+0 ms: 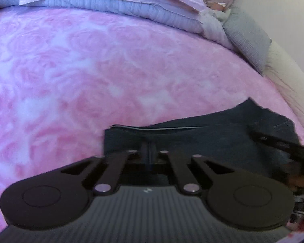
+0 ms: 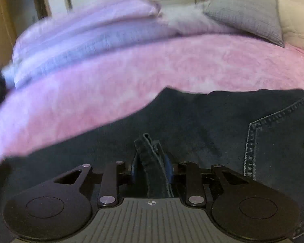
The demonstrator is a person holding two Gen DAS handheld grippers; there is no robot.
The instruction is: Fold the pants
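Right tool w/ pants hem between pads

The dark blue denim pants lie spread on a pink mottled bed cover, filling the 3-to-6 o'clock part of the right wrist view. A back pocket with pale stitching lies flat, facing up, at 3 o'clock. A thick folded hem stands upright at 6 o'clock. In the left wrist view the pants lie at 5 o'clock, with a pale-edged fold along their far side.
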